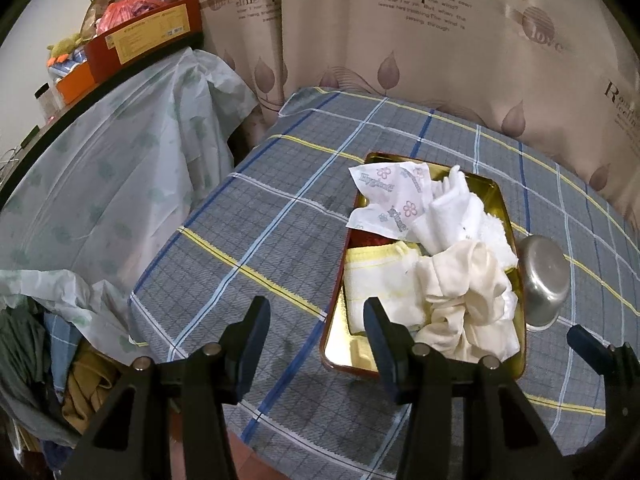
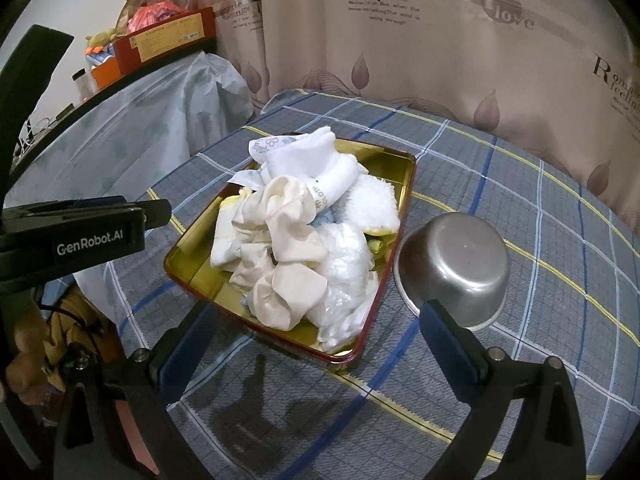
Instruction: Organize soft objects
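Observation:
A gold tin tray with a red rim (image 1: 494, 196) (image 2: 404, 168) sits on the plaid tablecloth, piled with soft things: a cream scrunchie (image 1: 468, 300) (image 2: 280, 256), white socks (image 1: 452, 208) (image 2: 320, 168), a printed tissue pack (image 1: 392, 196), a yellow-edged cloth (image 1: 380, 280) and a crinkled white plastic bag (image 2: 348, 280). My left gripper (image 1: 318, 328) is open and empty, above the table at the tray's near left corner. My right gripper (image 2: 316, 340) is open and empty, just in front of the tray's near edge.
An upturned steel bowl (image 1: 546, 276) (image 2: 456, 264) sits right of the tray. The plaid table (image 1: 260, 240) (image 2: 520, 340) backs onto a printed curtain (image 2: 440, 40). A plastic-draped shelf (image 1: 100, 180) with boxes stands left; clothes are heaped at lower left (image 1: 48, 360).

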Motion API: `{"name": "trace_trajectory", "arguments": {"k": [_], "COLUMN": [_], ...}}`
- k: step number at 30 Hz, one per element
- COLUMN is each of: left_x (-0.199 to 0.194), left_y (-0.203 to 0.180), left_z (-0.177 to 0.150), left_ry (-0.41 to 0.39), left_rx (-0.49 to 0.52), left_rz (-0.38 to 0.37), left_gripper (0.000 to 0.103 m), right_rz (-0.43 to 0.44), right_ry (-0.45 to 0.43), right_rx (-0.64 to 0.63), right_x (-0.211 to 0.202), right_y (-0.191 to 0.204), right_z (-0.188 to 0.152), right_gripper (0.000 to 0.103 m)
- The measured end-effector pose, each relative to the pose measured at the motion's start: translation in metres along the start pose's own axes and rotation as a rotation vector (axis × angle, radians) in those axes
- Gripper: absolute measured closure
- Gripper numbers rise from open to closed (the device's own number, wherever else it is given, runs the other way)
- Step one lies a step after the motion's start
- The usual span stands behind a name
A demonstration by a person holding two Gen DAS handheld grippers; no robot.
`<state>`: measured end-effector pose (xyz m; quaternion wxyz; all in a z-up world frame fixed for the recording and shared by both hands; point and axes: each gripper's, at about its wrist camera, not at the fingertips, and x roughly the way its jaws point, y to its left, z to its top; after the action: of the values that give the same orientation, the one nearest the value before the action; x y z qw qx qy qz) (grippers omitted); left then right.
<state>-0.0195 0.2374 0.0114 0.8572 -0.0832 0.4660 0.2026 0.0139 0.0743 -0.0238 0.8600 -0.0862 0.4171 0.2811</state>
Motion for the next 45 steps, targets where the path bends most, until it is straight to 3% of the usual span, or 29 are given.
{"name": "trace_trajectory", "arguments": {"k": [22,45], "left_x": [0.002,0.002], "left_y": [0.0,-0.007], "left_z": [0.0,-0.002], "left_ry": [0.017,0.017], "left_rx": [-0.004,0.012], "left_rz": [-0.013,-0.019], "left_gripper": [0.053,0.053], "right_rz": [0.014,-0.038], "right_ry": [0.033,0.027], "right_rx": [0.009,-0.032], "right_x": [0.007,0.006], "right_y": [-0.002,0.008], "right_z": [-0.001,0.002], "right_gripper": [0.002,0.002]}}
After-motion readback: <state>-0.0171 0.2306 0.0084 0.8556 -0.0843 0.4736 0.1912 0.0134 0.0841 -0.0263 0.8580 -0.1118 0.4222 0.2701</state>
